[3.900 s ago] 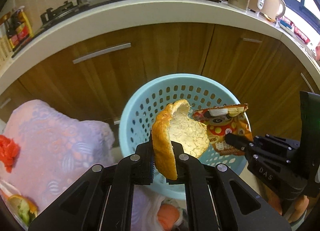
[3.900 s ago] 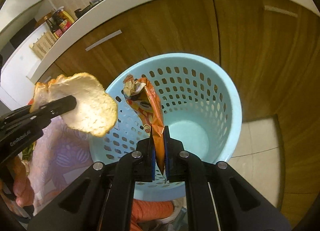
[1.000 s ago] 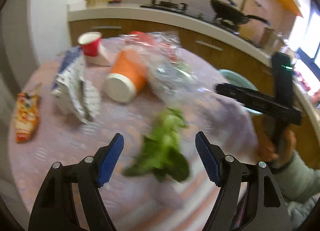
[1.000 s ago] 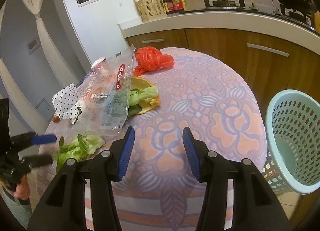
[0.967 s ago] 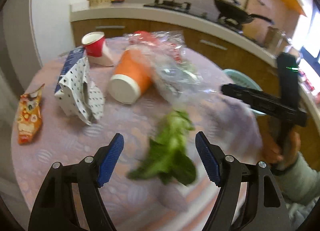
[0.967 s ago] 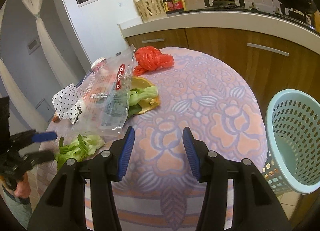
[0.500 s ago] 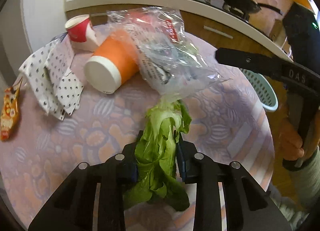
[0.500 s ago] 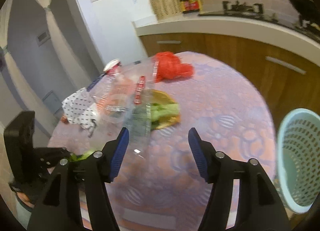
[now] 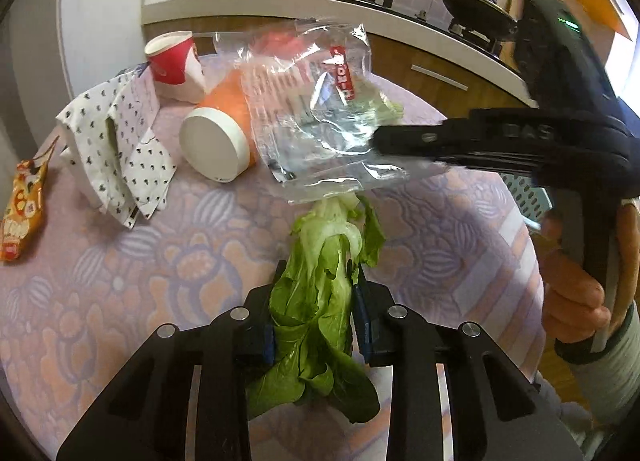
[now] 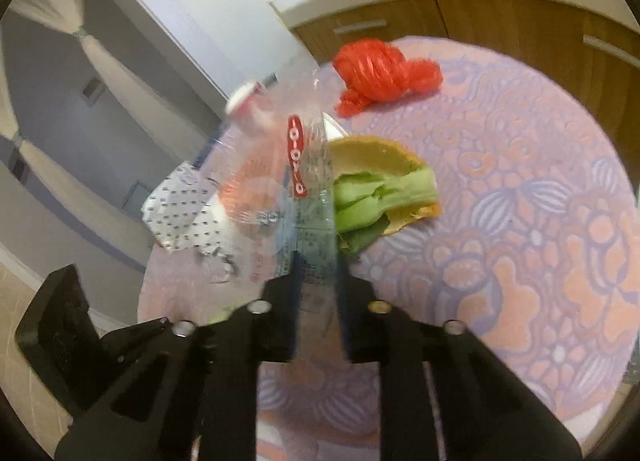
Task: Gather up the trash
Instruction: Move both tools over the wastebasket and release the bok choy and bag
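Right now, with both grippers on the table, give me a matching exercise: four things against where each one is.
Things:
1. lettuce
2. clear bag
3. orange cup
4. red bag

Places:
A. lying on its side on the table
B. in the right hand-held gripper
C. bunched at the table's far edge
D. in the left hand-held gripper

Pairs: 1-D, 2-B, 3-A, 4-C

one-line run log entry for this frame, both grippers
left gripper: shut on leafy greens | right gripper: shut on clear plastic bag | table: cups, paper, wrapper remain
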